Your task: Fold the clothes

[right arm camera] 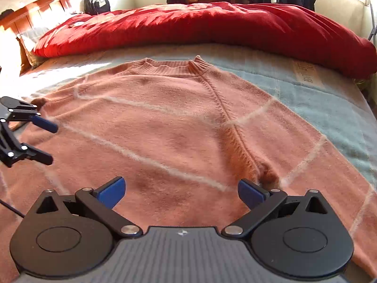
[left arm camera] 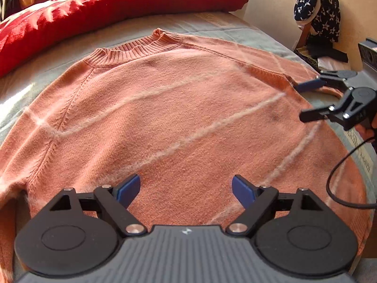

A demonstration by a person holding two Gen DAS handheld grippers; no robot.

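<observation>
A salmon-pink knitted sweater (left arm camera: pixel 165 108) with thin white lines lies spread flat on the bed, collar (left arm camera: pixel 132 49) towards the far side. My left gripper (left arm camera: pixel 186 189) hovers open over the sweater's lower body, nothing between its blue pads. My right gripper (right arm camera: pixel 181 193) is open too, above the sweater (right arm camera: pixel 165 129) close to a sleeve seam (right arm camera: pixel 235 132). In the left wrist view the right gripper (left arm camera: pixel 304 101) shows at the right edge, open over the sweater's side. The left gripper (right arm camera: pixel 50 143) appears open at the left edge of the right wrist view.
A red duvet (right arm camera: pixel 212 28) is heaped along the far side of the bed. A pale blue sheet (right arm camera: pixel 318 99) shows around the sweater. A dark star-patterned cloth (left arm camera: pixel 318 9) hangs beyond the bed's right side. A black cable (left arm camera: pixel 337 184) trails from the right gripper. Clothes and a backpack (right arm camera: pixel 97 3) stand by the wall.
</observation>
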